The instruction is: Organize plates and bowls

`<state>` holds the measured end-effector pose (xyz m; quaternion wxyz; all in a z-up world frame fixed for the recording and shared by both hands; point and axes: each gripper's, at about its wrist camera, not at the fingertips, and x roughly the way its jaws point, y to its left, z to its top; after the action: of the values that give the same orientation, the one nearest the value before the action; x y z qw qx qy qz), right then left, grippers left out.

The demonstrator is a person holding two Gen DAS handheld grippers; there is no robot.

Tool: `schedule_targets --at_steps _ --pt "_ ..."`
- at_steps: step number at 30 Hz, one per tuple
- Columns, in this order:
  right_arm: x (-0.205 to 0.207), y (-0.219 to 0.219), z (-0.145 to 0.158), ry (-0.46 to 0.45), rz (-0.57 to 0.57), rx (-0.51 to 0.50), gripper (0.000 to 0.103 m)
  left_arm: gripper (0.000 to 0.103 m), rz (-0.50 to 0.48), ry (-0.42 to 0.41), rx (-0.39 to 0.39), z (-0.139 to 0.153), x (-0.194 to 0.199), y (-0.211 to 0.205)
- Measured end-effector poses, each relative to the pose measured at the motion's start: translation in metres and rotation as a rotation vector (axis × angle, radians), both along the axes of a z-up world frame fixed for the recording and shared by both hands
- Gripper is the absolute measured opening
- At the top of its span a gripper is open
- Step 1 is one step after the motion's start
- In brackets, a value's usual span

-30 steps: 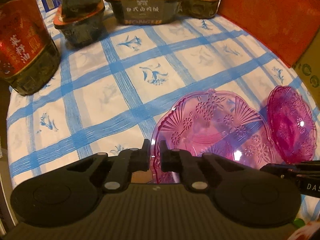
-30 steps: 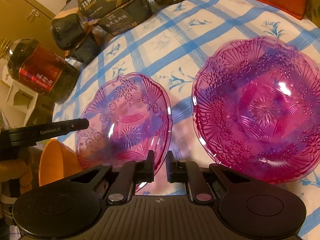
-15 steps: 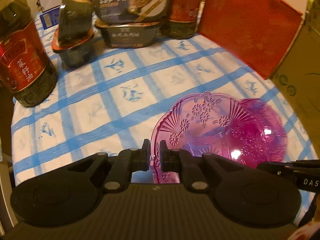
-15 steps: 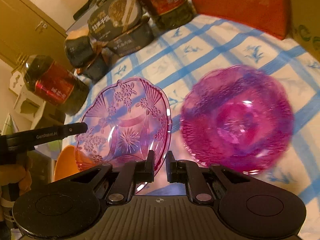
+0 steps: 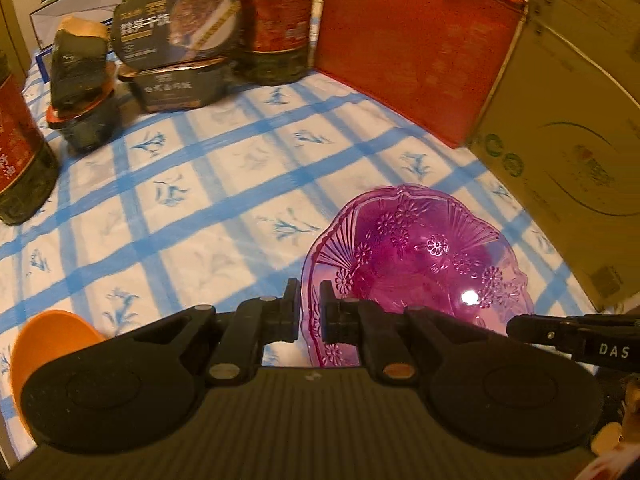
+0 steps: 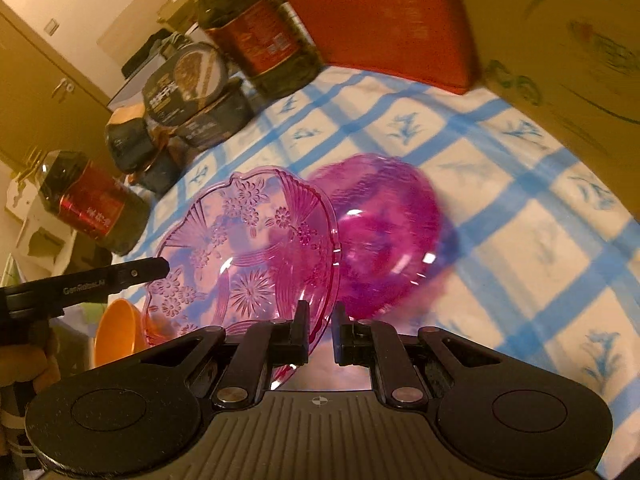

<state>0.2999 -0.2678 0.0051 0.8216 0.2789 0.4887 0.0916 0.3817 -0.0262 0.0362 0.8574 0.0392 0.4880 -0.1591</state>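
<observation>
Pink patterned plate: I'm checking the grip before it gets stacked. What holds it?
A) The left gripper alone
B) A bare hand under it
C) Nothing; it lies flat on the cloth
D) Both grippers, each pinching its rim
D: the pink patterned plate has its rim pinched by the left gripper and by the right gripper.

— Where's the patterned plate (image 6: 244, 248)?
— Centre of the right wrist frame, overlapping the second plate (image 6: 384, 236) to its right, above the tablecloth (image 6: 540, 248).
— And the bowl (image 6: 116, 332)?
— Lower left, partly under it.

Tilted pink plate (image 6: 244, 248) above magenta bowl (image 6: 384, 232)
</observation>
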Motion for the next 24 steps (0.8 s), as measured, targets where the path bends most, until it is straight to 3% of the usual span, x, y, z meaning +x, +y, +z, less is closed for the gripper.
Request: schedule_targets --at_steps 13,24 --pt "-0.026 -0.029 -0.004 0.003 -0.02 0.003 0.011 0.008 -0.015 0.016 0.006 -0.006 -0.025 -0.024" --pt "-0.009 -0.032 -0.012 -0.004 -0.013 -0.016 0.011 0.008 0.007 0.025 -0.006 -0.017 -0.01 -0.027"
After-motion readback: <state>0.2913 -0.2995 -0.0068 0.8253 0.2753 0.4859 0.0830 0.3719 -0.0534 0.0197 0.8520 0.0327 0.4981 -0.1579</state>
